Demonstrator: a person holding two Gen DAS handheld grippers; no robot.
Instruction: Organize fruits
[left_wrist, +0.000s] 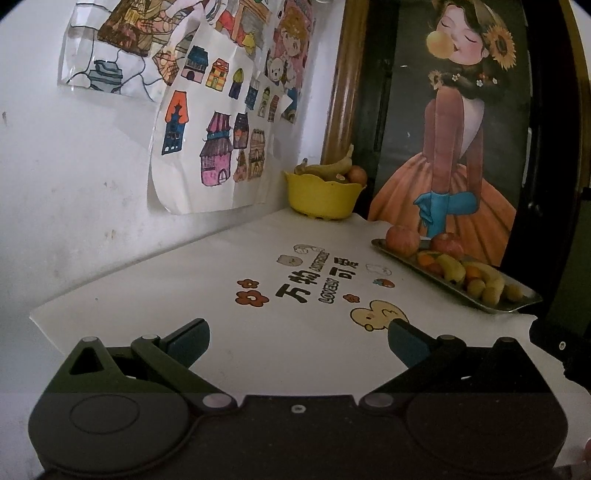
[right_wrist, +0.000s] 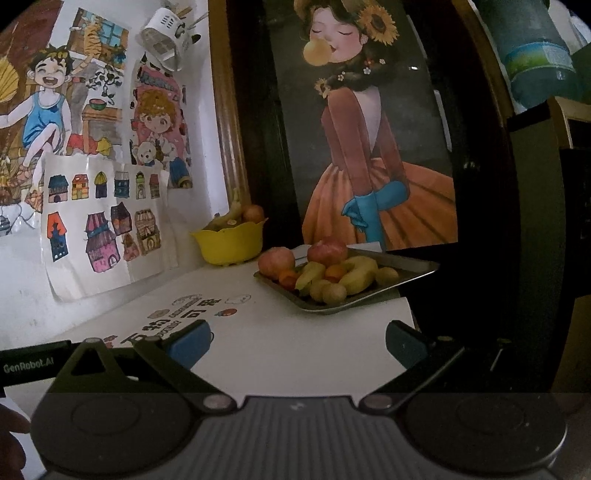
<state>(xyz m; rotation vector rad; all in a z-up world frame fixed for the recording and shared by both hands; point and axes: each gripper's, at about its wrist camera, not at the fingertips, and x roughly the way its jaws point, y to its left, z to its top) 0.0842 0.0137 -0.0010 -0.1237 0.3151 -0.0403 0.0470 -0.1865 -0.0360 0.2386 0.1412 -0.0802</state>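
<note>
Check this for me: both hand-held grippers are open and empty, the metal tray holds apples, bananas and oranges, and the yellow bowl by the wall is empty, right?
One thing is wrong: the yellow bowl is not empty. The right wrist view shows fruit in it, including a banana. The rest holds: the left hand-held gripper and right hand-held gripper are open and empty, and the metal tray holds the mixed fruit.

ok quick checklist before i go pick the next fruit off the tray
1. Right tongs open and holding nothing: ok.
2. Left tongs open and holding nothing: ok.
3. Fruit left on the metal tray, with the front apple unobstructed: ok.
4. Bare tablecloth between tongs and tray: ok.
5. Room in the yellow bowl: cannot tell, a banana and a round fruit already rise above its rim.
6. Tray fully on the table: cannot tell, its far corner looks close to the edge.
</note>
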